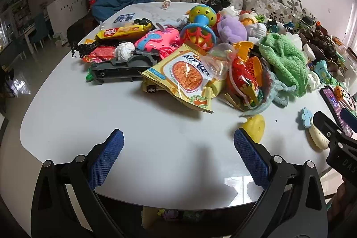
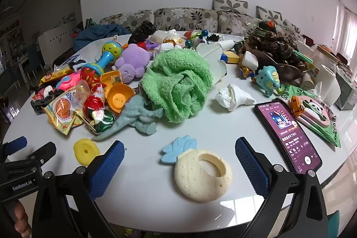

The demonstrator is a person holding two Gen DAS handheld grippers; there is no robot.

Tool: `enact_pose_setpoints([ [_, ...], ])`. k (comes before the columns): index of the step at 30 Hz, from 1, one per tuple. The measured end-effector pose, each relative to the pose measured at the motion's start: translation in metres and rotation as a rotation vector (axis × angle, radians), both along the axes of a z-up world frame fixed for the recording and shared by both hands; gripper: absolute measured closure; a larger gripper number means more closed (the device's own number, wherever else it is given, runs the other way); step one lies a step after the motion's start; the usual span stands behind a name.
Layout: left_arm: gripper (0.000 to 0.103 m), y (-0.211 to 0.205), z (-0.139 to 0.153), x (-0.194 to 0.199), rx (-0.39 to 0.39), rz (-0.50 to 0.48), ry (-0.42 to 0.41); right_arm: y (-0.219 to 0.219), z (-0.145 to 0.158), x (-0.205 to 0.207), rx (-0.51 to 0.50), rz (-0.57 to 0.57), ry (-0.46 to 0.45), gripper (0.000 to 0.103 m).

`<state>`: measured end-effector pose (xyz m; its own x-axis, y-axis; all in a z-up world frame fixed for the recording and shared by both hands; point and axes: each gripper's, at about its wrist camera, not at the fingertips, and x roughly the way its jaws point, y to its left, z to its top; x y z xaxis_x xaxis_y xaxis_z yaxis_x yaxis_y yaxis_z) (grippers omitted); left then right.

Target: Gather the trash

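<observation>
A white table (image 1: 89, 104) holds a heap of toys and trash. Trash in the left wrist view: a yellow noodle snack bag (image 1: 185, 77), a yellow biscuit wrapper (image 1: 125, 31), a red wrapper (image 1: 102, 52), a crumpled white tissue (image 1: 125, 49). The right wrist view shows a crumpled white tissue (image 2: 233, 94), the noodle bag (image 2: 61, 110) and a green wipes pack (image 2: 312, 110). My left gripper (image 1: 178, 148) is open and empty over bare table, short of the noodle bag. My right gripper (image 2: 179, 155) is open and empty, straddling a cream pineapple teether (image 2: 200, 173).
A green towel (image 2: 178, 84), grey dinosaur (image 2: 138, 117), purple plush (image 2: 133, 59), rattle (image 1: 200, 23), yellow disc (image 2: 86, 151) and a lit phone (image 2: 287, 126) lie on the table. A floral sofa (image 2: 189, 17) stands behind. The table's front edge is right under both grippers.
</observation>
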<state>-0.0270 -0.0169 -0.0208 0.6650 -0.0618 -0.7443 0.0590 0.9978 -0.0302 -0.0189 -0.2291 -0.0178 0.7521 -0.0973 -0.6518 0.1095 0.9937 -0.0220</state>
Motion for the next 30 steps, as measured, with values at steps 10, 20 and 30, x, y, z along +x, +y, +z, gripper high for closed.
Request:
enact_pose_setpoints([
  [10,0.007,-0.013,-0.003,-0.005,0.001,-0.043,0.001,-0.03,-0.003,-0.014,-0.011,0.016,0.013,0.005],
  [20,0.006,-0.019,-0.009,-0.001,-0.004,-0.064,0.017,-0.021,-0.032,0.027,-0.077,0.108,0.166,0.005],
  [30,0.007,-0.036,-0.011,-0.002,-0.026,-0.144,0.01,-0.037,-0.035,0.021,0.073,0.192,0.171,0.042],
])
